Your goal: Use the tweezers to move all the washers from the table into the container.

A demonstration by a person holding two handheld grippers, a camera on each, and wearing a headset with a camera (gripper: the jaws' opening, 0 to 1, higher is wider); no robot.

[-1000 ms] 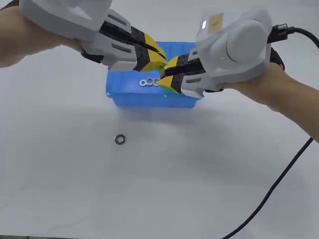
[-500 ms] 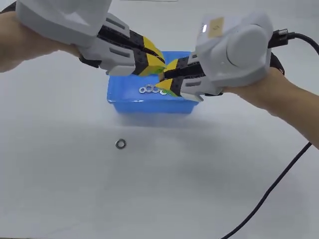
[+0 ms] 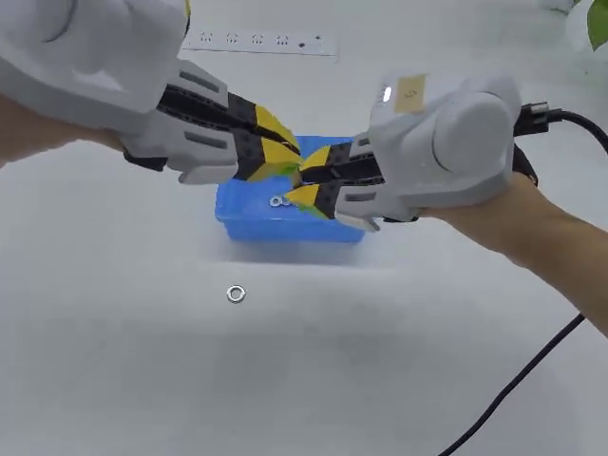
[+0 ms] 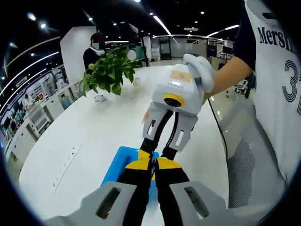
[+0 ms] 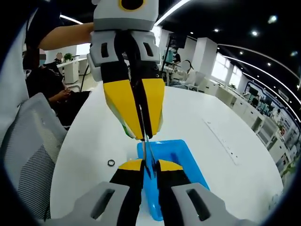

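A blue container (image 3: 285,228) stands mid-table with several washers (image 3: 280,201) lying in it. One washer (image 3: 236,294) rests on the white table in front of the container, and the same washer (image 5: 111,163) lies left of the container (image 5: 174,160) in the right gripper view. My left gripper (image 3: 288,163) and right gripper (image 3: 302,185) meet tip to tip just above the container. The thin metal tweezers (image 5: 145,141) run from the left gripper's shut yellow jaws down between the right gripper's (image 5: 149,165) jaws, which look shut on them.
A white power strip (image 3: 256,41) lies at the far edge of the table. A black cable (image 3: 532,361) trails off to the lower right from the right gripper. A potted plant (image 4: 110,70) stands further along the table.
The camera has tilted up, so the container and loose washer sit lower in view and the power strip has appeared. Both grippers stay joined over the container.
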